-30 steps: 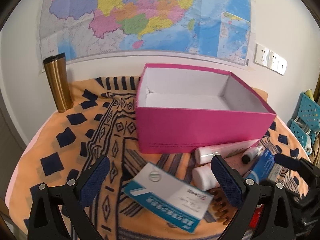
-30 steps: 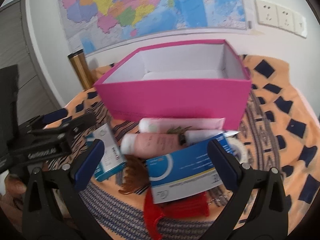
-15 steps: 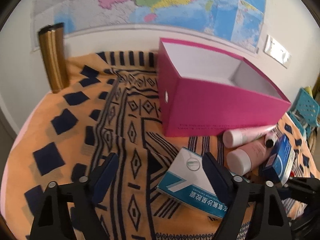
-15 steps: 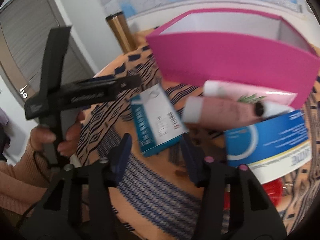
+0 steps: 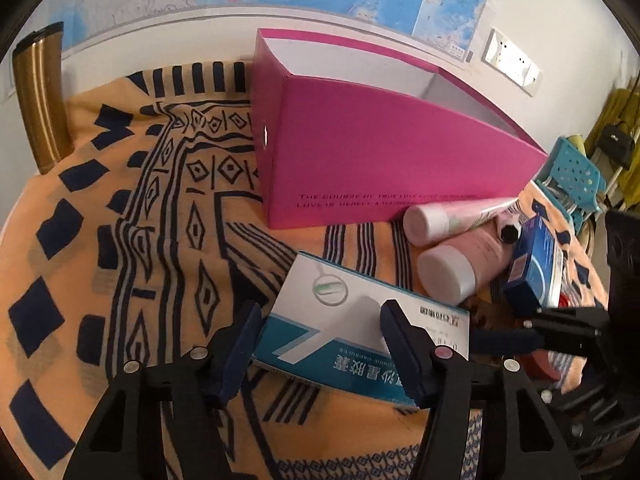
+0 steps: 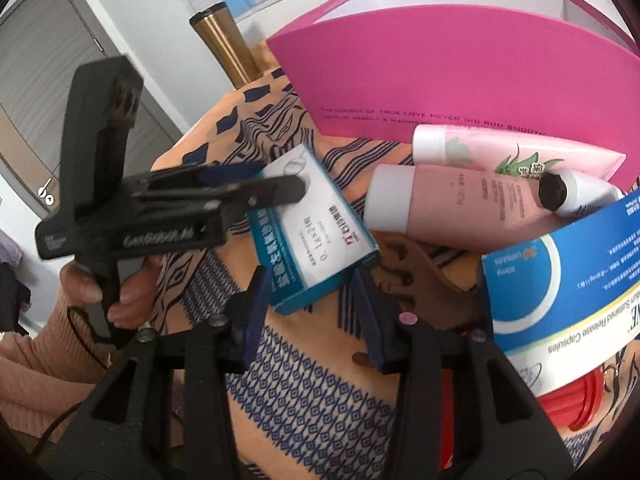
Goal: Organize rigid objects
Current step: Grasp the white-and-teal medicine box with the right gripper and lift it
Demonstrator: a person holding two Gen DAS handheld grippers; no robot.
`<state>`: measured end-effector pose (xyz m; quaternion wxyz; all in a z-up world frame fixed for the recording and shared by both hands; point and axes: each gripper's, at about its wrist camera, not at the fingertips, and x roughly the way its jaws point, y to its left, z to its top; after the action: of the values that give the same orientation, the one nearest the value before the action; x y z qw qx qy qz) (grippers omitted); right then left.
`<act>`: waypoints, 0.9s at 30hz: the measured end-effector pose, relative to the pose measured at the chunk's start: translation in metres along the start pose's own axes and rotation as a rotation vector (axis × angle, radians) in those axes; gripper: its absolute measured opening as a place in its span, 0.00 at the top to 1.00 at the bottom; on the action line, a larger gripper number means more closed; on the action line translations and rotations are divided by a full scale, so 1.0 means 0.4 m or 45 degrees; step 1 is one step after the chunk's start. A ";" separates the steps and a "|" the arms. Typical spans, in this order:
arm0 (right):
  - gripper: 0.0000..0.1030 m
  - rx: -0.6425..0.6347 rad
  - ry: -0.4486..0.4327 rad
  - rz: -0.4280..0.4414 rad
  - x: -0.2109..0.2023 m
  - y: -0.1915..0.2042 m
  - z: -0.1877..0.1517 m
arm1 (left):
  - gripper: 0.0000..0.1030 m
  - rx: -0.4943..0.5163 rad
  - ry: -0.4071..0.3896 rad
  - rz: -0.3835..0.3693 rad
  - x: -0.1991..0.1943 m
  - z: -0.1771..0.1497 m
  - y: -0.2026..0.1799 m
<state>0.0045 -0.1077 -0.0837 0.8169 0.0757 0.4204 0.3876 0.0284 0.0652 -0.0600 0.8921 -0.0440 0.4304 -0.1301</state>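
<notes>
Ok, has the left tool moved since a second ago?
Yes. Against the pink box, which looms larger, the left tool has come forward and down over the teal-and-white carton, jaws just closing with its corner between them.

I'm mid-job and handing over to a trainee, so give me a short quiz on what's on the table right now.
1. True or false: the pink box has a lid on it.
2. Which item sits between the fingers of the right tongs? A) blue capsule box B) white-and-teal box C) pink tube
3. What tall thing stands by the wall, left of the pink box in the left wrist view?

Key:
1. False. Its top is open.
2. B. The right tongs have just been closing, with that box between their fingers.
3. The gold tumbler.
</notes>
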 end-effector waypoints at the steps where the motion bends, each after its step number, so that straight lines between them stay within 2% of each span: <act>1: 0.56 0.004 0.000 0.003 0.001 -0.001 0.002 | 0.39 -0.001 0.002 -0.004 -0.003 -0.003 0.003; 12: 0.56 0.004 -0.015 -0.017 0.022 0.004 0.025 | 0.39 -0.015 0.057 -0.079 -0.046 -0.060 0.020; 17: 0.55 -0.014 -0.005 -0.024 0.027 0.015 0.028 | 0.40 -0.020 0.050 -0.054 -0.056 -0.067 0.010; 27: 0.55 -0.090 -0.078 -0.039 -0.030 0.054 0.063 | 0.40 -0.044 -0.066 -0.078 -0.138 -0.027 -0.007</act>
<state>0.0066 -0.0960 -0.0505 0.8373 0.0521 0.3823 0.3873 -0.0135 0.0778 -0.0244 0.8977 -0.0760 0.4079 -0.1485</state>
